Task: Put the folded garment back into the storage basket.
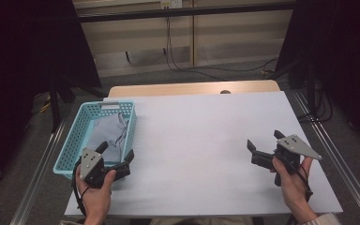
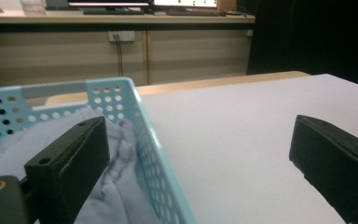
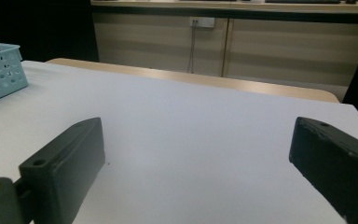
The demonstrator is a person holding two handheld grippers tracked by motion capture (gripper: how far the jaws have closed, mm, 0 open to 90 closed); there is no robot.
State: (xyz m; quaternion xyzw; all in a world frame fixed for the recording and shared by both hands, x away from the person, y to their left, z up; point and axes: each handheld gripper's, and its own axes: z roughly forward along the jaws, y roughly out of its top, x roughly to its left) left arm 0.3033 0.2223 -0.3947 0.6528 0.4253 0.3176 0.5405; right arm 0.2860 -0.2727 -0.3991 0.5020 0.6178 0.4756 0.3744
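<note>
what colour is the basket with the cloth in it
Light turquoise blue, with small round holes in its walls. The basket shows best in the high view.

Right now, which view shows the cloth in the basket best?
The high view: it looks down into the basket and shows the grey cloth lying inside, bunched toward the right wall. The left gripper view shows its folds close up, partly behind a jaw. The right gripper view shows a basket corner.
</note>
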